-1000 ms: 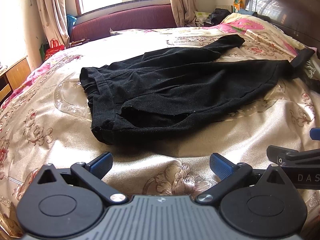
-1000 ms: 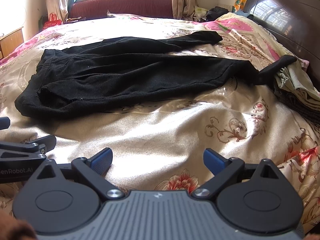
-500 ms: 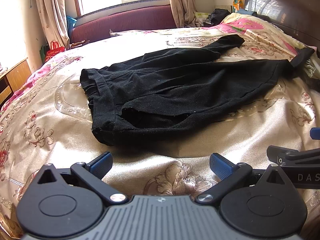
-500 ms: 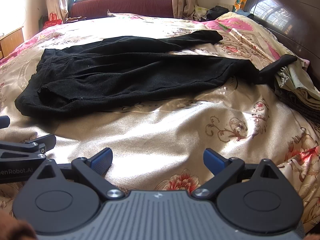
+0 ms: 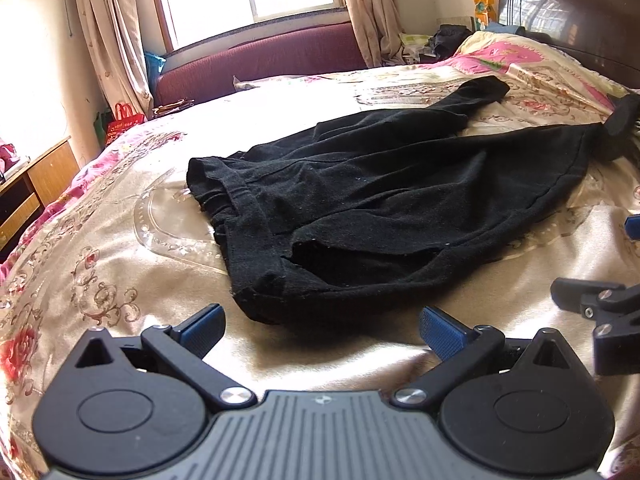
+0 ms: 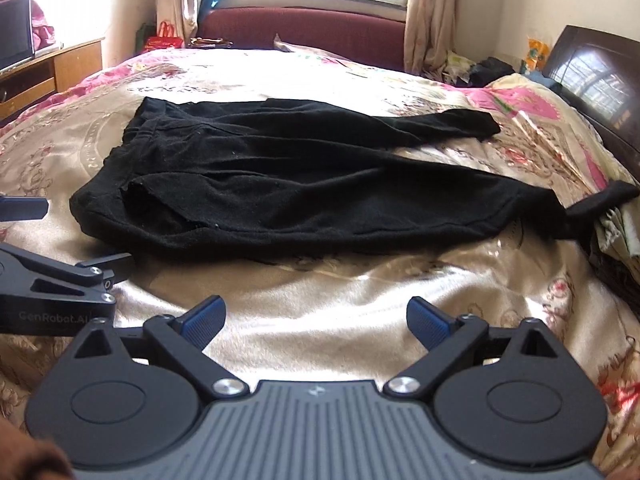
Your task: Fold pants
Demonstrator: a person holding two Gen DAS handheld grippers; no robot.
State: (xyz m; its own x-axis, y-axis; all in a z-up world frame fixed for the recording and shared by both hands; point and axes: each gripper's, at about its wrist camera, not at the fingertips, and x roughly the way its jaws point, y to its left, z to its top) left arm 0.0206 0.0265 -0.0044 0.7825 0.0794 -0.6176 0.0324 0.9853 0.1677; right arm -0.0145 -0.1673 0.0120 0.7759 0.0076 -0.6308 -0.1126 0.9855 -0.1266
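Black pants (image 5: 380, 200) lie spread on the bed, waistband to the left, two legs splayed toward the headboard on the right. They also show in the right wrist view (image 6: 288, 184). My left gripper (image 5: 322, 332) is open and empty, just short of the waistband's near corner. My right gripper (image 6: 314, 322) is open and empty, over bare bedspread in front of the near leg. Each gripper shows at the edge of the other's view.
The bed has a gold floral bedspread (image 5: 120, 280). A dark wooden headboard (image 6: 592, 76) stands at the right, with piled clothes (image 6: 616, 248) beside the leg's cuff. A maroon bench (image 5: 260, 60) sits under the window; a wooden cabinet (image 5: 36, 188) stands left.
Both grippers have tilted up and moved a little closer to the pants; the right view has swung so the pants sit more central. The pants have not moved.
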